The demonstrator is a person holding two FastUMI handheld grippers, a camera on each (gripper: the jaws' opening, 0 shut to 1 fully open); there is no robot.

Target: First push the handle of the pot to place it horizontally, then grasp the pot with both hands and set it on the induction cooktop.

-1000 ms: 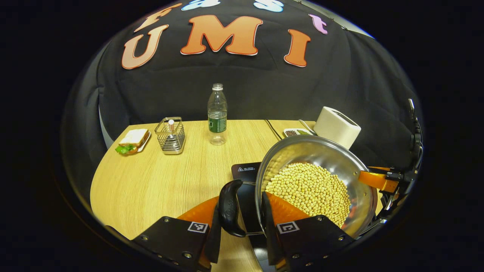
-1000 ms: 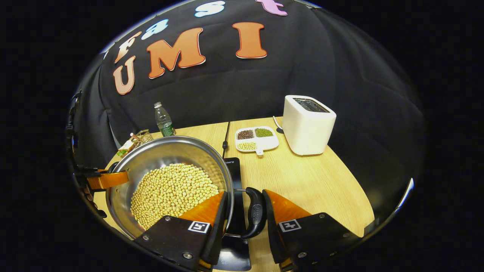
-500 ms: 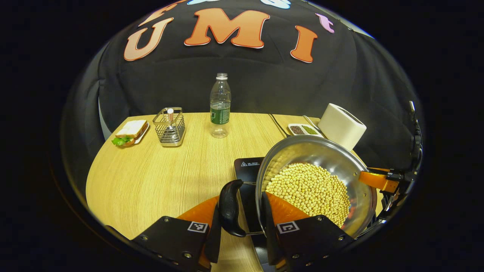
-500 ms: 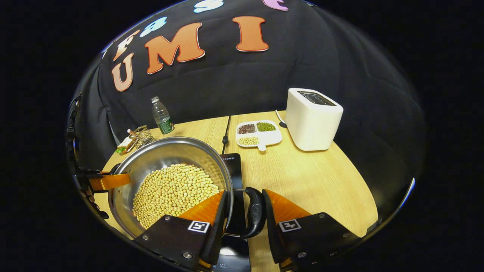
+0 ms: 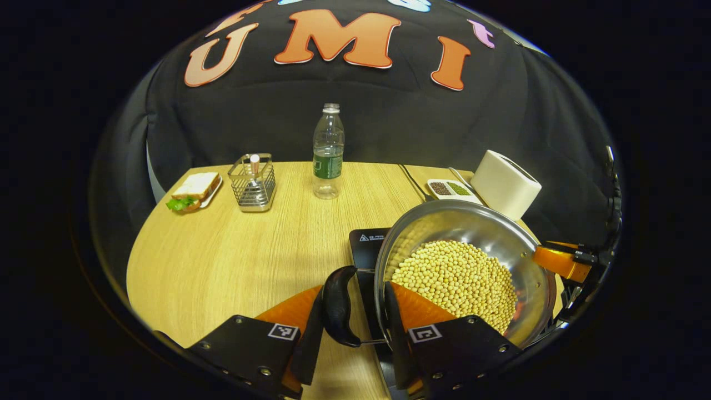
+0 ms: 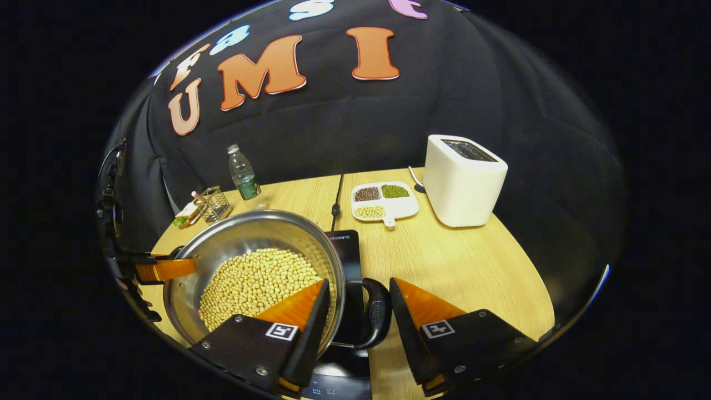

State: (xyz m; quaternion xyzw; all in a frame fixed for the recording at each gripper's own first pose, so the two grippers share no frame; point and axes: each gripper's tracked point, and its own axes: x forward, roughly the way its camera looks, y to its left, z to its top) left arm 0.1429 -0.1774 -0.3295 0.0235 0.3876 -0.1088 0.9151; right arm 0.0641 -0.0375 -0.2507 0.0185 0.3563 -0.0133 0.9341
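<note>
The steel pot (image 5: 466, 222) full of yellow beans (image 5: 455, 278) sits over the black induction cooktop (image 5: 367, 244). Its black left handle (image 5: 336, 305) lies between the fingers of my left gripper (image 5: 355, 289), one finger outside the handle and one inside the rim, now slightly parted. In the right gripper view the pot (image 6: 250, 228) stands at lower left on the cooktop (image 6: 347, 244). My right gripper (image 6: 358, 282) straddles the right handle (image 6: 377, 316), open, with its fingers spread off it. Each gripper's finger also shows at the far rim in the other's view.
On the wooden table (image 5: 233, 255) stand a water bottle (image 5: 328, 150), a wire caddy (image 5: 253, 183) and a sandwich plate (image 5: 194, 189) at the back left. A white toaster (image 6: 464, 180) and a divided dish of beans (image 6: 383, 200) are at the back right, a cable (image 6: 336, 200) beside them.
The pot has sunk a little toward the cooktop. The right gripper's fingers have spread away from the handle, and the left gripper's fingers have widened slightly.
</note>
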